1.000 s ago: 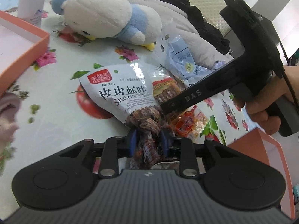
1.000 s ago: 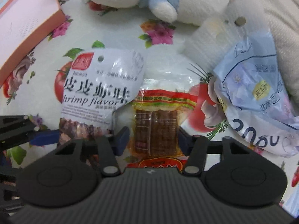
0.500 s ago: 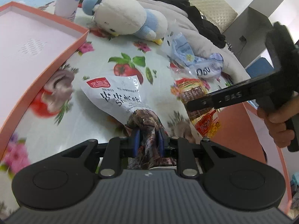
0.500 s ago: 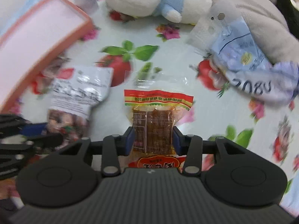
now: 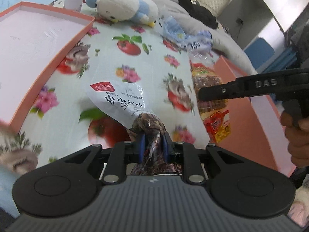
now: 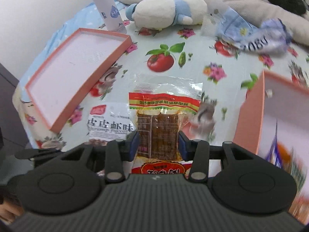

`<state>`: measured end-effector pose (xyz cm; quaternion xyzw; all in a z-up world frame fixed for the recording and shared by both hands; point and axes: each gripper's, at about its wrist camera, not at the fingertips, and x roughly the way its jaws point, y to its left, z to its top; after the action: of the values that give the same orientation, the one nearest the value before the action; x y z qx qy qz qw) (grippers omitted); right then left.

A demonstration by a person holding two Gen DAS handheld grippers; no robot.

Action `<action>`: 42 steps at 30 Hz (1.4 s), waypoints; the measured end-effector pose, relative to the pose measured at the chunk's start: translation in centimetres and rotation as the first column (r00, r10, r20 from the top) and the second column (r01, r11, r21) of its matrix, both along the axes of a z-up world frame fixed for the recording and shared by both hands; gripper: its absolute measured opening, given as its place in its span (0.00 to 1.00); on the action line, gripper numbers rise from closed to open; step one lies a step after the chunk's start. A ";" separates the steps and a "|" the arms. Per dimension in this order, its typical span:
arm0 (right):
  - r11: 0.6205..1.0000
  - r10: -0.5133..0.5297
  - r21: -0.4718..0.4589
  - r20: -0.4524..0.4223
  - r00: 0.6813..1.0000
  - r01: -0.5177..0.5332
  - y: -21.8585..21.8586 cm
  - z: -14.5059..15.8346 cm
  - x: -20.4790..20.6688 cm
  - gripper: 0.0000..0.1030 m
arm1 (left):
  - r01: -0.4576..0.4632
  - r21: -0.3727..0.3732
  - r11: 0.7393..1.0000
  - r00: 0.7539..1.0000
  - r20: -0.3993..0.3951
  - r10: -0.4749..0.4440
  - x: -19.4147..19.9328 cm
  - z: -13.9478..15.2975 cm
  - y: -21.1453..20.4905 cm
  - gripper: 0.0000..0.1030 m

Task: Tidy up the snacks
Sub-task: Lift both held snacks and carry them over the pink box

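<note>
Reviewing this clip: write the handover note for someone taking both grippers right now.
Left gripper: jaws shut on the white shrimp-flavor bag, gripped at its dark lower end.
Right gripper: jaws shut on the red-and-yellow snack pack.
Both packs are held above the floral cloth.
Blue crumpled bag lies near the plush bird.
Pink tray on the left is empty; pink box sits at right.
Done: both grasps. Left: place both packs, then the blue bag.
</note>
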<state>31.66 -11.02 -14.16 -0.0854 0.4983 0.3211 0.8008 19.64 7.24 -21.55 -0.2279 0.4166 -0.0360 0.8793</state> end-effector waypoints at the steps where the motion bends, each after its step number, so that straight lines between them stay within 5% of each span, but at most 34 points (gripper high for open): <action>1: 1.000 -0.015 0.009 0.011 1.000 0.015 -0.3 0.0 -1.0 0.44 | 0.008 0.003 1.000 1.000 -0.003 -0.008 -0.5 -0.1 -0.1 0.21; 11: 0.964 -0.227 0.148 0.018 0.974 0.222 -3.2 -0.8 -7.6 0.44 | -0.002 0.019 1.000 1.000 0.012 0.001 -4.0 1.7 0.9 0.19; 27: 0.911 -0.345 0.292 0.160 0.925 0.290 -6.9 7.5 -14.7 0.44 | -0.034 0.024 0.999 0.990 0.137 0.030 -7.6 11.5 -0.3 0.19; 42: 0.816 -0.541 0.325 0.138 0.830 0.478 -16.1 9.6 -20.7 0.44 | 0.168 0.009 0.986 0.960 0.225 -0.166 -9.0 17.2 -9.4 0.18</action>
<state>10.94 -27.10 -4.58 0.1291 0.3594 0.1484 0.9122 10.69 -2.15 -4.33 -0.1909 0.3318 -0.1379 0.9135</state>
